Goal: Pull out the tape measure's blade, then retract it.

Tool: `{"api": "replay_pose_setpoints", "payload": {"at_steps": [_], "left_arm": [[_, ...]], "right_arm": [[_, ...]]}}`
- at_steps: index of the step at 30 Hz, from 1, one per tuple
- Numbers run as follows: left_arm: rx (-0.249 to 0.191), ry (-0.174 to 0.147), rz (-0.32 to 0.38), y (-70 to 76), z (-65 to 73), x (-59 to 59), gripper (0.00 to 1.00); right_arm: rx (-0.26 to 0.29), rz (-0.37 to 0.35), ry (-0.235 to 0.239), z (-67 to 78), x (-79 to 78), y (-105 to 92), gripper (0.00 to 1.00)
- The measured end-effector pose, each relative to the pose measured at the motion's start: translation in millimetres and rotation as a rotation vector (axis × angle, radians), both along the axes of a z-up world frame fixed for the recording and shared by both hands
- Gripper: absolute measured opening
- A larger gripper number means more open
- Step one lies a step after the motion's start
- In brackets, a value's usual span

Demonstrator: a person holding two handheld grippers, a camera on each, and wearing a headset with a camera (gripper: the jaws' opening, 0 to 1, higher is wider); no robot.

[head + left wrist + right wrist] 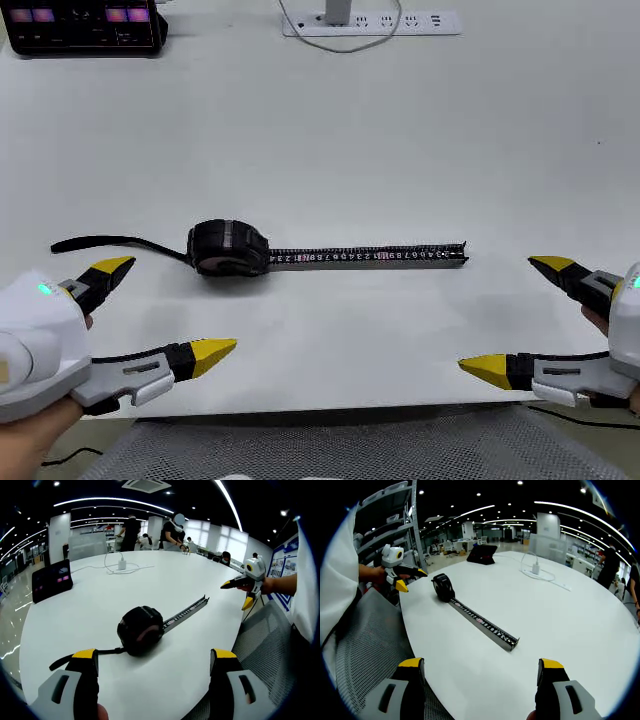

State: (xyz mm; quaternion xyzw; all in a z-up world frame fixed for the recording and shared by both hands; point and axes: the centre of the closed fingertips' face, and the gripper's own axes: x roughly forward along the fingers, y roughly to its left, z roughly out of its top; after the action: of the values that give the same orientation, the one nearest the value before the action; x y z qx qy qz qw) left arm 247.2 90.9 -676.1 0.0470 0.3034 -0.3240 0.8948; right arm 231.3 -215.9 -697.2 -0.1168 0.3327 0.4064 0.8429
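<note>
The left tongs [178,304] come in from the bottom left corner in the head view, held in a hand [28,442]. Their two yellow tips are spread wide apart and hold nothing. The right tongs [500,313] come in from the bottom right corner. Their yellow tips are spread wide too, with nothing between them. Both pairs point in toward the middle and hang near the front edge of the worktop [400,140]. Neither one touches the tape measure [228,248].

The black tape measure lies on the worktop between the two tongs, closer to the left ones. Its blade [370,256] is pulled out and lies flat, running toward the right tongs. The end of the blade stops well short of them. A black strap [110,242] trails off from the other side of the case, toward the left.

The worktop is big, white and round at the edge. At its far side sit a white power strip [400,22] with a white cable [340,42] and a dark screen [85,25]. A grey mesh chair [350,450] shows under the near edge.

The room is large, with long bright lights [115,501] on a dark ceiling. Some people [172,530] stand at the far side of the worktop. Grey shelves [385,515] stand off to one side in the right gripper view.
</note>
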Motion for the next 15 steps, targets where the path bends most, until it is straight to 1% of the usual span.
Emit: {"api": "replay_pose_setpoints", "payload": {"at_steps": [3,5,7,9,10,11,13,15], "left_arm": [[0.001,0.003,-0.004,-4.6,-2.1,2.2,0.91],[-0.007,0.008,-0.003,-8.0,-3.1,4.6,0.91],[-0.002,0.008,-0.002,-10.9,-4.3,7.5,0.91],[-0.009,0.01,-0.002,-14.7,-4.5,10.0,0.91],[-0.011,0.009,-0.005,-16.8,-4.7,10.9,0.91],[-0.01,0.02,-0.02,-20.3,-6.5,10.4,0.91],[-0.005,0.017,-0.027,-22.7,-7.6,12.1,0.91],[-0.009,0.023,-0.03,-24.1,-8.3,14.4,0.91]], "right_arm": [[0.001,-0.002,0.001,-0.4,0.9,-0.7,0.93],[0.0,-0.002,0.001,-0.7,1.0,-1.0,0.93],[0.001,-0.002,0.0,-0.4,1.0,-1.0,0.93],[0.0,-0.004,0.0,-0.3,0.9,-1.4,0.93],[-0.001,-0.004,-0.001,-0.2,0.9,-1.5,0.93],[-0.003,-0.004,-0.002,-0.2,0.9,-1.9,0.92],[-0.006,-0.003,-0.002,-0.2,1.0,-2.1,0.92],[-0.006,-0.003,-0.002,0.1,1.1,-2.3,0.92]]}}
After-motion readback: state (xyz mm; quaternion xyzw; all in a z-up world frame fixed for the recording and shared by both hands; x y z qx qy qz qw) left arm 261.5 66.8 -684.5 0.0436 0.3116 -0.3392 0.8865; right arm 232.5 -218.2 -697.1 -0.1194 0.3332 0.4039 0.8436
